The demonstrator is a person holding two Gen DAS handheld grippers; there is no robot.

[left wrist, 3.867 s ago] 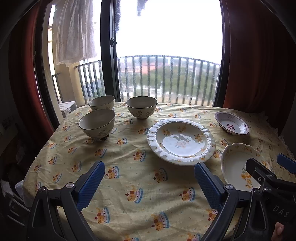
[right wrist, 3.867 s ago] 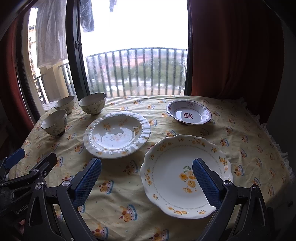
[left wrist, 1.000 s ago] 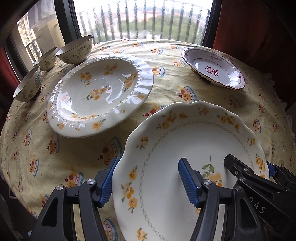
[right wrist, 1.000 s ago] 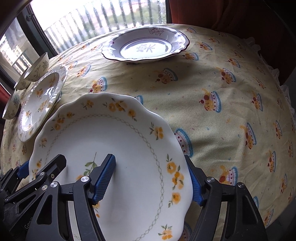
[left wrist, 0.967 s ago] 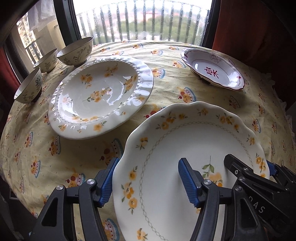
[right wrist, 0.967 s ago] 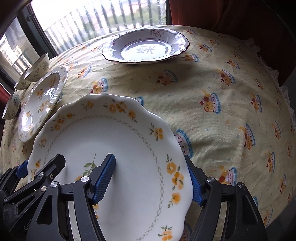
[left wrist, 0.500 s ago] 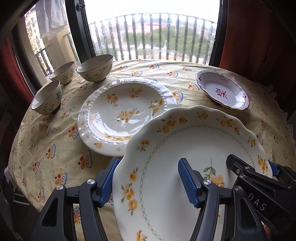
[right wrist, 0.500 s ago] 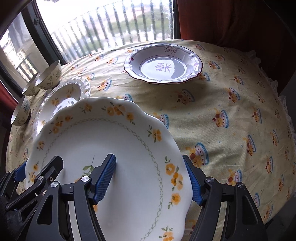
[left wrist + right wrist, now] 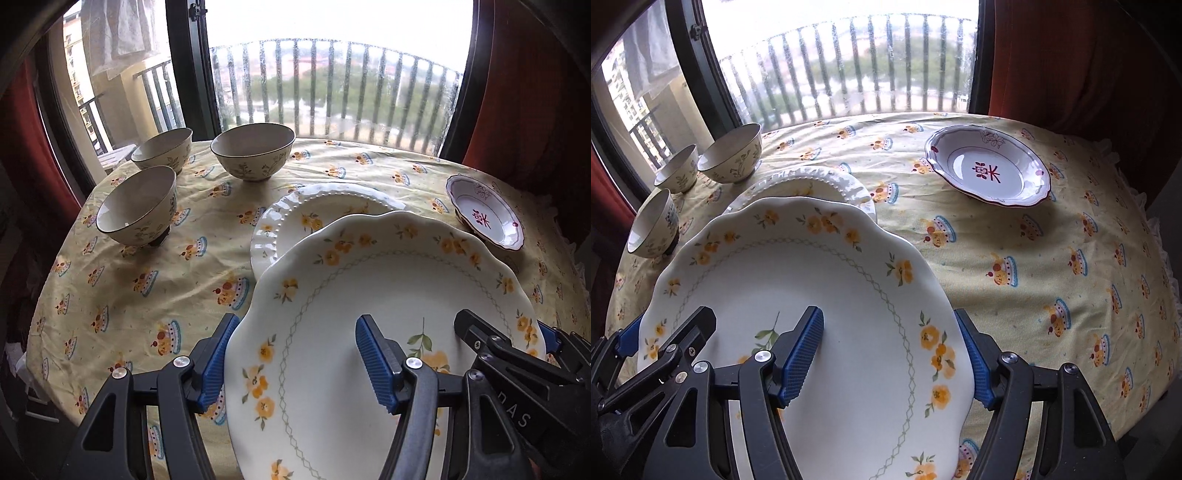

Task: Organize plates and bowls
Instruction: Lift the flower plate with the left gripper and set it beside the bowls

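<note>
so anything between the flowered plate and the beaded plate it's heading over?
Nothing visible. The flowered plate, held at its near rim by both tongs, left and right, already overlaps the beaded plate. The bowls stand off to the left.

I can't see most of the beaded plate [image 9: 295,214]; the flower plate [image 9: 388,295] covers its near part in both views. The flower plate's near edge runs off the bottom of each picture. My left gripper [image 9: 291,358] has one finger [image 9: 212,363] partly behind that plate's rim, and my right gripper [image 9: 886,358] has one finger [image 9: 975,369] partly behind the other rim. I can't tell how they press underneath. The desk [image 9: 1034,240] under the plate is hidden.
</note>
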